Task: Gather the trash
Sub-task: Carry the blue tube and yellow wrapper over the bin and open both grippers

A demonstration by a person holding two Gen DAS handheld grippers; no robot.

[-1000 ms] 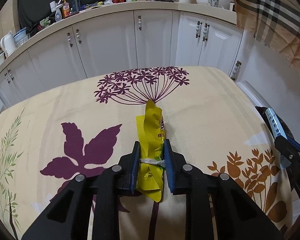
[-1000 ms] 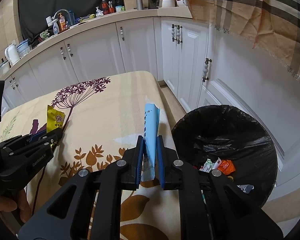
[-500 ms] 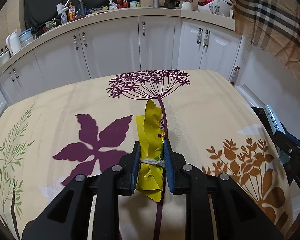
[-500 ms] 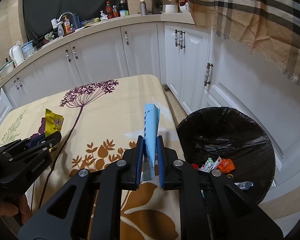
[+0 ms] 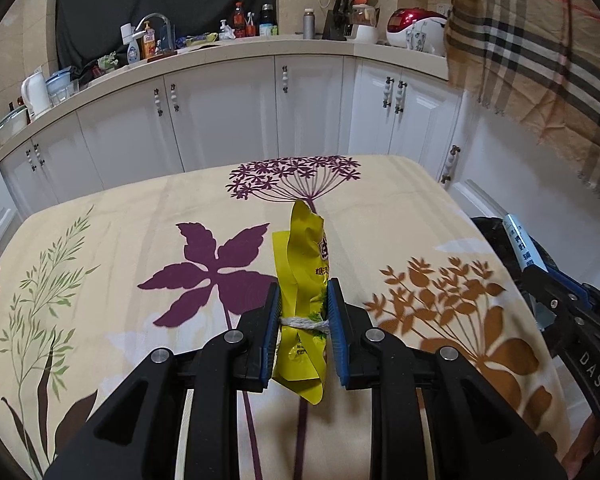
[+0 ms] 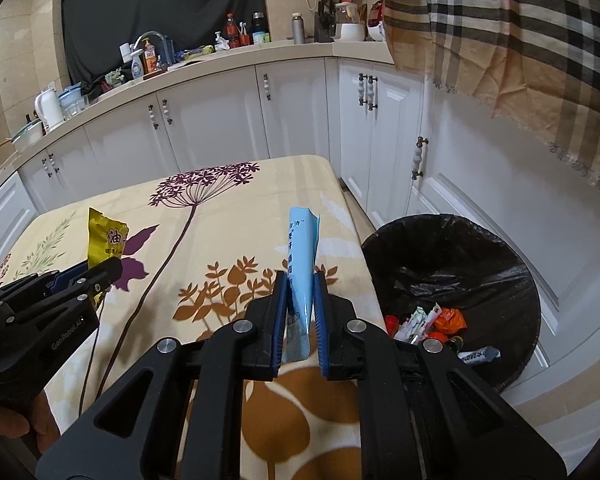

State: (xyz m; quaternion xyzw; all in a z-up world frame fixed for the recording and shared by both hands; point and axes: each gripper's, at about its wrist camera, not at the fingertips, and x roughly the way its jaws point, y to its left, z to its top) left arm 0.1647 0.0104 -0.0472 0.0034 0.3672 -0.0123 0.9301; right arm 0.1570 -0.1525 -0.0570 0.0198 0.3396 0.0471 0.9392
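My left gripper (image 5: 303,300) is shut on a crumpled yellow snack wrapper (image 5: 303,256) and holds it above the floral tablecloth (image 5: 140,216). My right gripper (image 6: 301,280) is shut on a light blue wrapper (image 6: 302,240) above the table's right edge. A black-lined trash bin (image 6: 460,248) stands on the floor to the right of the table, with several wrappers inside. The left gripper with the yellow wrapper (image 6: 104,236) shows at the left of the right wrist view. The right gripper with the blue wrapper (image 5: 524,248) shows at the right edge of the left wrist view.
White kitchen cabinets (image 5: 228,120) curve behind the table, with a cluttered counter (image 5: 204,46) on top. A plaid cloth (image 6: 500,40) hangs at the upper right above the bin. The table's right edge (image 6: 356,232) borders the bin.
Both grippers have drawn back and risen a little, each still holding its wrapper. More of the table and the bin's inside has come into view.
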